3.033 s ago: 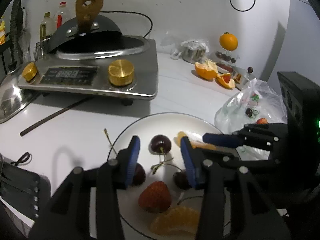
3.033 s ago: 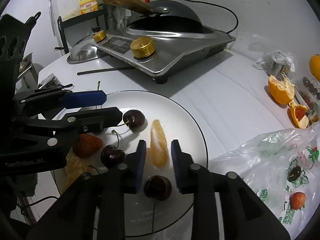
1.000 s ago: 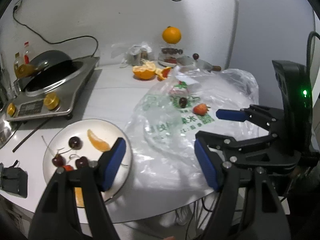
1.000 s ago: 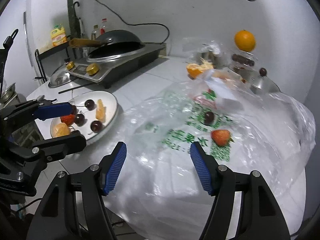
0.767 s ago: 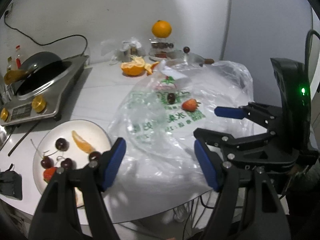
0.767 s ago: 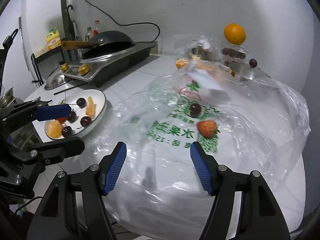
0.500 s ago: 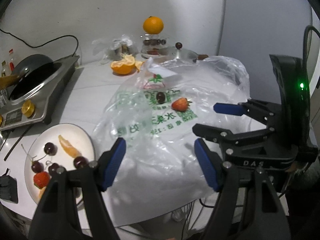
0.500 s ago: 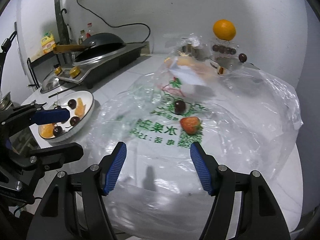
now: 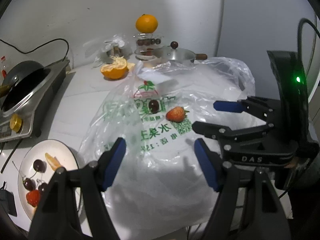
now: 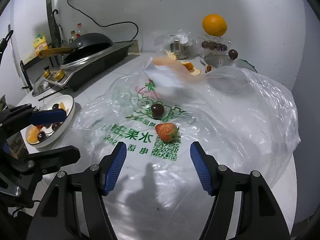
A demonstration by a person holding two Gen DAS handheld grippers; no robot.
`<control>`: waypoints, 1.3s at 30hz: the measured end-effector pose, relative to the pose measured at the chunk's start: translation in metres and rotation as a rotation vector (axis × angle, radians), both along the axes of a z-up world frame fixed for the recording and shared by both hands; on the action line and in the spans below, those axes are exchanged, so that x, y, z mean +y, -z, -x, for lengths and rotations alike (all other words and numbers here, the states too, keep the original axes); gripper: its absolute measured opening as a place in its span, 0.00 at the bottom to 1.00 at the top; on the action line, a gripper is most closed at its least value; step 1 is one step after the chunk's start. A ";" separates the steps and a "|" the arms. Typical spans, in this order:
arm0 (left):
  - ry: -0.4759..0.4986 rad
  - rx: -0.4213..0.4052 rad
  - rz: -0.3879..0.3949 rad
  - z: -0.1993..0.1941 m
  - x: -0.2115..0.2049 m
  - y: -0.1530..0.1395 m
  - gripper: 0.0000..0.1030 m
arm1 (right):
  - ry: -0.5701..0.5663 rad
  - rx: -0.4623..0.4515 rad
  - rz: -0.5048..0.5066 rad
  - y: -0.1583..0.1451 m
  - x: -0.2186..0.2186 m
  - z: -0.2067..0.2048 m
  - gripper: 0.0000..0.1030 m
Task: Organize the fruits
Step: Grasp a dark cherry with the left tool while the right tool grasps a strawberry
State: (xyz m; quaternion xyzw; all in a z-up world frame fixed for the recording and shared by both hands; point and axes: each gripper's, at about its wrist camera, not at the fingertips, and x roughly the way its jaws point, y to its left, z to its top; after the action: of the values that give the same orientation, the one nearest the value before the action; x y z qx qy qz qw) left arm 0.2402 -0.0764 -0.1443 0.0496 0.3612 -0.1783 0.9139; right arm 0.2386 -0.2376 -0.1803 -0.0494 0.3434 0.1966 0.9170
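A clear plastic bag (image 9: pixel 160 140) with green print lies spread on the white table; a strawberry (image 9: pixel 176 114) and a dark cherry (image 9: pixel 154 106) rest on it. They also show in the right wrist view: the bag (image 10: pixel 240 104), the strawberry (image 10: pixel 166 132), the cherry (image 10: pixel 157 110). A white plate (image 9: pixel 66 152) at the left holds cherries, a strawberry and orange segments; it also shows in the right wrist view (image 10: pixel 68 116). My left gripper (image 9: pixel 160 160) is open and empty above the bag's near part. My right gripper (image 10: pixel 158 166) is open and empty, short of the strawberry.
An induction cooker with a black wok (image 9: pixel 26 88) stands at the left. A peeled orange half (image 9: pixel 114 70), a whole orange (image 9: pixel 146 23) on a clear container, and a steel pot lid (image 9: pixel 180 55) stand at the back by the wall.
Both grippers have pulled back from the plate and swung right over the bag. They have opened wide. The plate has slid to the left edge of both views.
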 end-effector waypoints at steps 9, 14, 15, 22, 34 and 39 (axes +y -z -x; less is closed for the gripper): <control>-0.004 0.014 0.010 -0.022 0.002 0.009 0.70 | -0.006 0.032 0.023 0.009 0.004 -0.033 0.67; -0.011 0.036 0.022 -0.034 0.008 0.018 0.70 | 0.003 0.059 0.038 0.017 0.008 -0.053 0.67; -0.011 0.040 0.022 -0.037 0.009 0.019 0.70 | 0.003 0.067 0.039 0.019 0.009 -0.058 0.67; -0.017 0.067 0.020 -0.052 0.014 0.029 0.70 | -0.002 0.118 0.050 0.036 0.016 -0.078 0.66; -0.070 0.110 -0.016 -0.072 0.012 0.043 0.70 | -0.070 0.124 0.064 0.041 0.023 -0.078 0.35; -0.070 0.099 -0.041 -0.074 0.006 0.038 0.70 | -0.078 0.100 0.025 0.033 0.010 -0.074 0.35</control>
State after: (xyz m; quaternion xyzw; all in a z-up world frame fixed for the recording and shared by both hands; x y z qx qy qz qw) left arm 0.3141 -0.0708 -0.1820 0.0467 0.4111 -0.1409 0.8994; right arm 0.3123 -0.2274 -0.2129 -0.0642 0.3891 0.2299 0.8897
